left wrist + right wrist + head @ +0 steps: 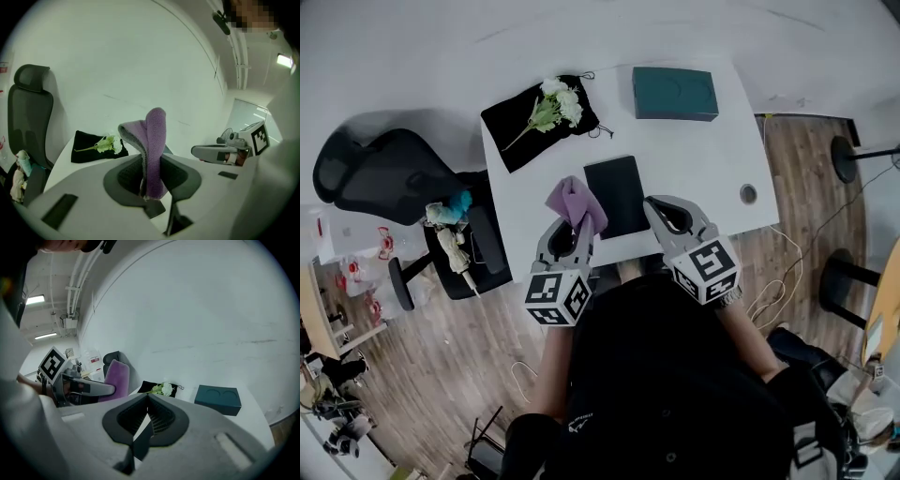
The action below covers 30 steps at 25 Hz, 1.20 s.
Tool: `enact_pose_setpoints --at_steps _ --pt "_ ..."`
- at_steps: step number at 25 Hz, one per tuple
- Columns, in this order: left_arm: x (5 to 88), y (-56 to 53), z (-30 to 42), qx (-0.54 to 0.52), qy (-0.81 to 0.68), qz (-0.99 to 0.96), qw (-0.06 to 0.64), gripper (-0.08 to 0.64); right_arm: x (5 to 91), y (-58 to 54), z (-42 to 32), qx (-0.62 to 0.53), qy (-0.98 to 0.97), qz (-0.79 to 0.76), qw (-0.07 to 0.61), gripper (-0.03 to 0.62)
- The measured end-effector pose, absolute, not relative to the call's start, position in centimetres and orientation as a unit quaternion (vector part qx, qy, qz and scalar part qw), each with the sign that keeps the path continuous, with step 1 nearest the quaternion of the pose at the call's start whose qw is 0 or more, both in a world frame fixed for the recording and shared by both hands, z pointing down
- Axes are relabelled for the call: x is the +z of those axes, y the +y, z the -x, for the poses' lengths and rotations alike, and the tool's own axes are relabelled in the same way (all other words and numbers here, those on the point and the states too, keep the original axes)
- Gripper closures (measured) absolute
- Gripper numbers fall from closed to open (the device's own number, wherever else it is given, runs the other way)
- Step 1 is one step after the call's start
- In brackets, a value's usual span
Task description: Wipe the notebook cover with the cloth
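Left tongs (575, 225) clamped the cloth (577, 202); right tongs (661, 208) sat closed, empty. Notebook (619, 195) lay between them, wiping apparently not begun. Next move called for lowering cloth onto cover.

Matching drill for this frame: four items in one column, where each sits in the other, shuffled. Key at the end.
Things
1. cloth
2. notebook
3. teal box
4. flowers

Places
A. far right corner of the table
B. lying on the black pouch
C. clamped in the left claw
D. flat on the table, next to the right claw

Pairs: 1-C, 2-D, 3-A, 4-B
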<state>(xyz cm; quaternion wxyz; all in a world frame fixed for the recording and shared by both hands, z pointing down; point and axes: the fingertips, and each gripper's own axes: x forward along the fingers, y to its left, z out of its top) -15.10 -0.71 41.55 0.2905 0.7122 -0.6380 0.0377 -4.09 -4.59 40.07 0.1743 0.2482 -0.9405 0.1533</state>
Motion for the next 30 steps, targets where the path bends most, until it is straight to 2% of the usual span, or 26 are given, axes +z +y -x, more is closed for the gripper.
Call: enact_pose_setpoints --at_steps 19,30 --pt "24.9 -2.8 17.8 -0.016 -0.672 -0.734 0.094 0.471 24.1 -10.3 0.6 0.028 -0.947 -0.316 0.045 0.588" --pt "23.6 -2.6 17.4 -0.021 -0.666 -0.741 0.081 0.471 21.8 -10.4 -0.9 0.02 -0.941 -0.339 -0.003 0.588"
